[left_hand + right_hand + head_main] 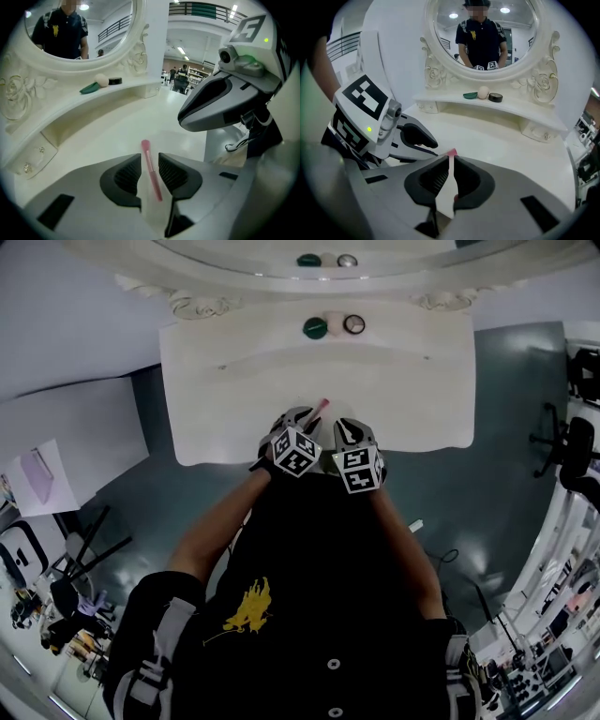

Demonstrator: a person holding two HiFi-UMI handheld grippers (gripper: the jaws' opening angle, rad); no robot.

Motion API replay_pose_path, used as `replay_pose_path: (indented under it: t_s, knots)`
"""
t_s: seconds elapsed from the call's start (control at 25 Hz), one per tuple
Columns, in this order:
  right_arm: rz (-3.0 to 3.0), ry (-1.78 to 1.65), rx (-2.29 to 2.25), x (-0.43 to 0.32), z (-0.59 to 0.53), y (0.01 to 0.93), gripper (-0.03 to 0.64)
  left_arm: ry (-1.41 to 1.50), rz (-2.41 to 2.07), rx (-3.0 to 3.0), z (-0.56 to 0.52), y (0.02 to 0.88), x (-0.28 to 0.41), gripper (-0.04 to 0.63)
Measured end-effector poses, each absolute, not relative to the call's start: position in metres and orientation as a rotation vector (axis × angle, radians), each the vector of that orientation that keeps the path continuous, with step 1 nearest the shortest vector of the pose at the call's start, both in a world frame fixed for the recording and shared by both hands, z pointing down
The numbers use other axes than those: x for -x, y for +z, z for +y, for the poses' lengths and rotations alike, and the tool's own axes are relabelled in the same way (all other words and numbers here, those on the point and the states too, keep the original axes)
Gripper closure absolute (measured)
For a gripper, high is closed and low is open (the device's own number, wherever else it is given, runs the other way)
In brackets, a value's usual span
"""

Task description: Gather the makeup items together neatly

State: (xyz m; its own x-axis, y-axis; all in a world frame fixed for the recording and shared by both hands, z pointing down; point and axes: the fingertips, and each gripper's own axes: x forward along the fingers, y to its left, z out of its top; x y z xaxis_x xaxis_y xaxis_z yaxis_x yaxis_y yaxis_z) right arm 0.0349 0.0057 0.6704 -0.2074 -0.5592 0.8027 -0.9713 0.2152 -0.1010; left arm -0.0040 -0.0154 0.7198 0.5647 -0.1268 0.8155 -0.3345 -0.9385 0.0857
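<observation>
A thin pink makeup brush [149,164] lies on the white vanity table [394,399], pointing away from me. My left gripper [150,161] is tilted down over it. Its jaws stand a little apart, with the brush handle running between the pads and a gap on each side. In the head view the brush tip [320,409] pokes out past the left gripper [304,418]. My right gripper [451,164] hovers close beside it on the right, shut with nothing clearly between its pads. On the raised back shelf sit a green piece [314,328], a cream puff [334,322] and a black round jar [353,324].
An oval mirror [483,28] in a carved white frame rises behind the shelf [497,110]. The two grippers are nearly touching near the table's front edge [281,460]. Grey floor, chairs and stands surround the table.
</observation>
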Motion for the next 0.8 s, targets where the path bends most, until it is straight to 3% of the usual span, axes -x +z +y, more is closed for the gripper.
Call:
replay_pose_path:
  t_s: [0.36,0.8]
  knots:
    - [-1.852,0.841,-1.463,-0.054,0.002,0.667,0.568,1.391,-0.426,-2.46,-0.017,0.744,-0.006,0.529]
    - [-1.863,0.833,-1.45,-0.055,-0.002,0.664,0.569,1.42,-0.458,-2.434,-0.021,0.752,-0.004,0.537]
